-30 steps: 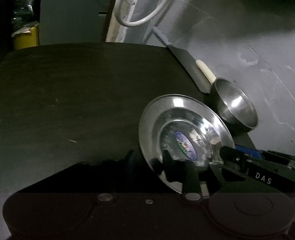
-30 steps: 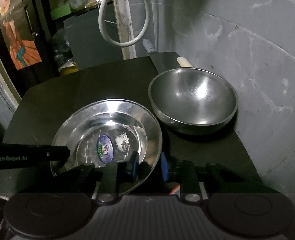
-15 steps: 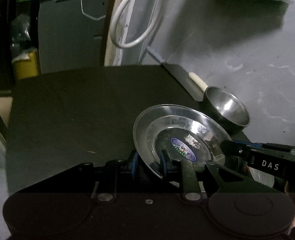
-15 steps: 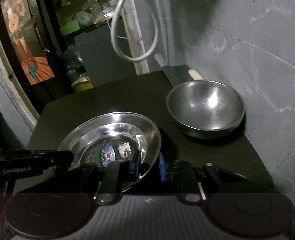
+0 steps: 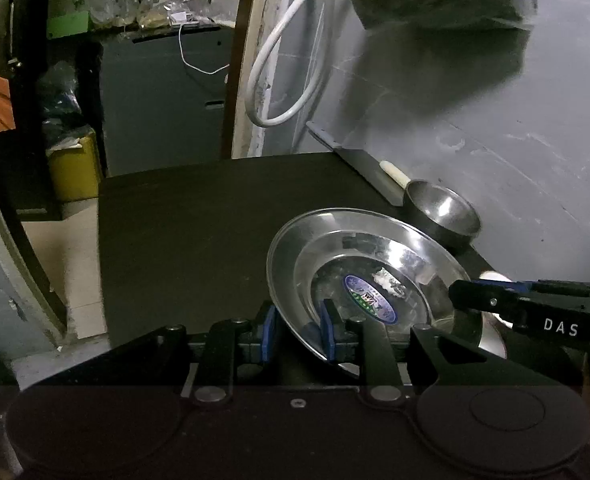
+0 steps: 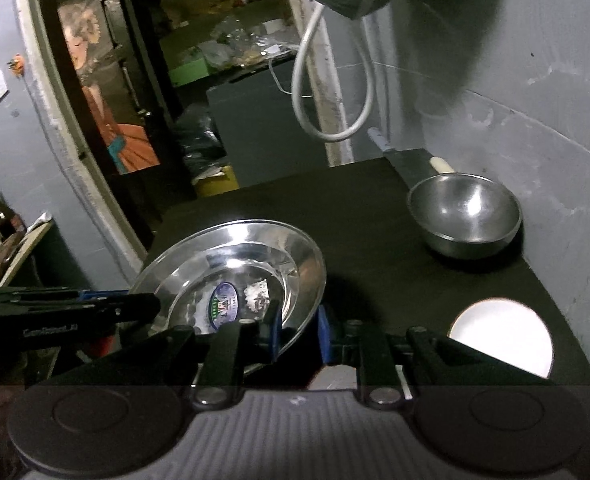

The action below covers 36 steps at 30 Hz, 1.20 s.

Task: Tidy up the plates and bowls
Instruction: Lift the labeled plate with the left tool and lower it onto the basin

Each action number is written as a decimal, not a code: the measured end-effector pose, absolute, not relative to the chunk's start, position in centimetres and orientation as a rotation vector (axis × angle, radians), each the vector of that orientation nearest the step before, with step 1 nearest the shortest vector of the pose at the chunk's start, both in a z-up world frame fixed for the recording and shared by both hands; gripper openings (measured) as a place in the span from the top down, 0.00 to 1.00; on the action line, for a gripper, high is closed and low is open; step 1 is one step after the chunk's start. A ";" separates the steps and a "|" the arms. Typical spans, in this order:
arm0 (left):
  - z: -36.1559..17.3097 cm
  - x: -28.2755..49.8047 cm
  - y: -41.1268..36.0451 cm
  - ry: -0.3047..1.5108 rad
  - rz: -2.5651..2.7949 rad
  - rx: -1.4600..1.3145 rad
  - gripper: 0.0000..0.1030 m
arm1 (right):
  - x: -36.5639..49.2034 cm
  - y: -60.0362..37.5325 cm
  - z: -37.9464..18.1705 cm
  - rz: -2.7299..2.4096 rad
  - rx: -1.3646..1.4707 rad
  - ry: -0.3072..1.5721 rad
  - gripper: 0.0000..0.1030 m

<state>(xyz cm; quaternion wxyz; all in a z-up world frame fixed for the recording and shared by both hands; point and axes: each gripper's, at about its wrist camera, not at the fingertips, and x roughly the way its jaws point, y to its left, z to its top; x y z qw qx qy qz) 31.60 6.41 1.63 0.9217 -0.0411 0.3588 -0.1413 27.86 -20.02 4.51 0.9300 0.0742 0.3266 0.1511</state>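
Steel plate (image 5: 375, 256) sits lower centre-right in the left wrist view and lower centre-left in the right wrist view (image 6: 231, 268), tilted and off the dark tabletop (image 5: 199, 232). An oval blue label (image 5: 369, 298) and a torn white scrap show in its well.

Left gripper (image 5: 298, 334): jaws narrow, blue pads clamped on the plate's near rim. In the right wrist view it comes in from the left edge (image 6: 151, 306) onto the plate's left rim.

Right gripper (image 6: 298, 330): jaws narrow, blue pads pinching the plate's right rim. In the left wrist view it comes in from the right edge (image 5: 457, 292), marked "DAS", onto the plate's right rim.

Steel bowl (image 6: 465, 214) stands upright on the tabletop at right of frame, close to the grey wall (image 6: 535, 92), well apart from the plate; also seen just beyond the plate (image 5: 443, 210).

A pale round disc (image 6: 503, 334) lies on the tabletop, lower right. A white hose loop (image 5: 279, 76) hangs at upper centre.
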 end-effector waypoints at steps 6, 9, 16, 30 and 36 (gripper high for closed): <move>1.8 27.7 7.8 0.754 -0.287 -0.053 0.73 | 24.2 -18.8 4.4 0.350 0.132 0.683 0.79; 1.5 26.1 8.4 0.777 -0.284 -0.041 0.72 | 22.6 -18.2 4.1 0.367 0.128 0.703 0.79; 0.6 23.9 9.1 0.820 -0.275 -0.003 0.71 | 19.9 -17.4 3.3 0.389 0.120 0.741 0.79; -0.9 22.6 8.1 0.896 -0.286 0.048 0.69 | 18.2 -17.1 2.1 0.373 0.084 0.804 0.79; -1.3 22.5 8.0 0.919 -0.283 0.051 0.69 | 18.1 -16.6 1.9 0.364 0.053 0.813 0.79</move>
